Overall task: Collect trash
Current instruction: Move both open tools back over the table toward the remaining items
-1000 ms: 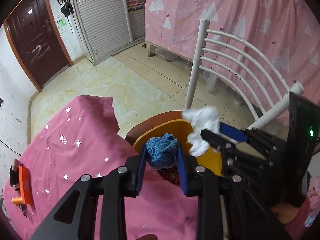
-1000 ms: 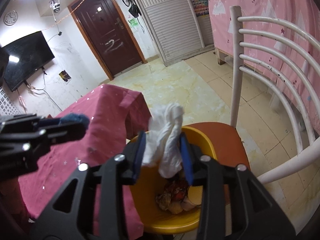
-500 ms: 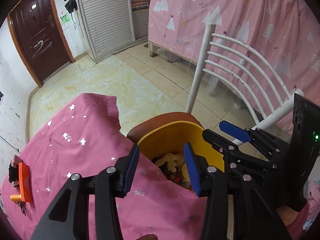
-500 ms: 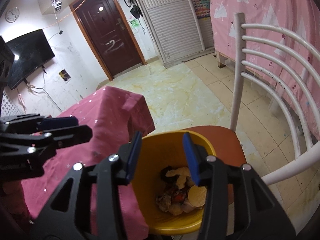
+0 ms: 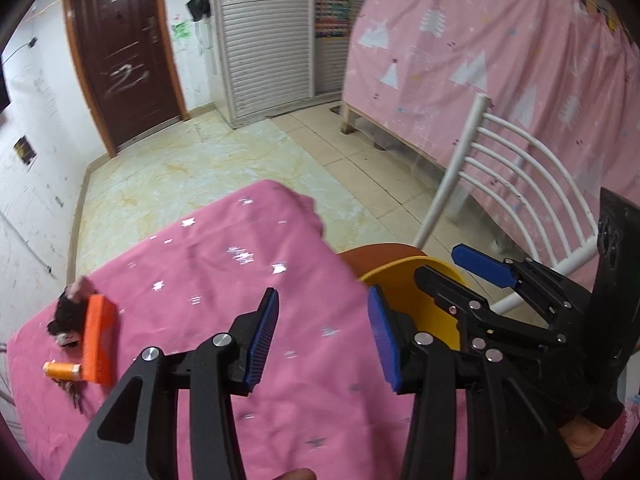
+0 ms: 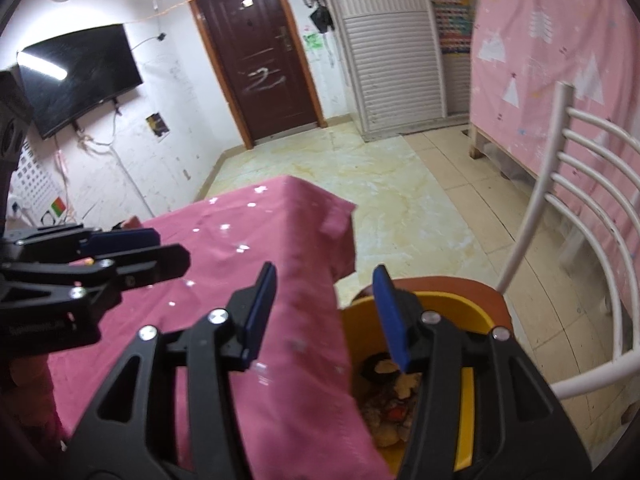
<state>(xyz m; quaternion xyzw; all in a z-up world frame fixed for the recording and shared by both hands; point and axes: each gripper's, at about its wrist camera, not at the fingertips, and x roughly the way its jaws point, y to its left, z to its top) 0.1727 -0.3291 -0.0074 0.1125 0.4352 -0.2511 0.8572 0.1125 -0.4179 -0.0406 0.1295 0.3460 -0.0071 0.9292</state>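
Note:
A yellow bin (image 6: 466, 408) stands on a brown chair seat (image 6: 472, 286) beside the pink-clothed table (image 5: 224, 276); trash scraps (image 6: 394, 404) lie in it. It also shows in the left wrist view (image 5: 416, 292). My left gripper (image 5: 322, 340) is open and empty above the table's right edge. My right gripper (image 6: 326, 316) is open and empty, over the table edge and the bin's rim. In the left wrist view it (image 5: 468, 272) hovers over the bin. On the table's far left lie an orange block (image 5: 98, 338), an orange thread spool (image 5: 62, 370) and a dark clump (image 5: 66, 312).
A white-backed chair (image 6: 576, 216) stands to the right. A pink curtain (image 5: 500, 60) hangs behind it. The tiled floor (image 6: 380, 184) runs to a brown door (image 6: 260, 64) and a white shutter cabinet (image 6: 392, 56). A TV (image 6: 76, 76) hangs on the left wall.
Both grippers let go of their loads, the blue knit lump and the white tissue, a second ago. Both have since pulled back and swung left over the table, jaws wider open.

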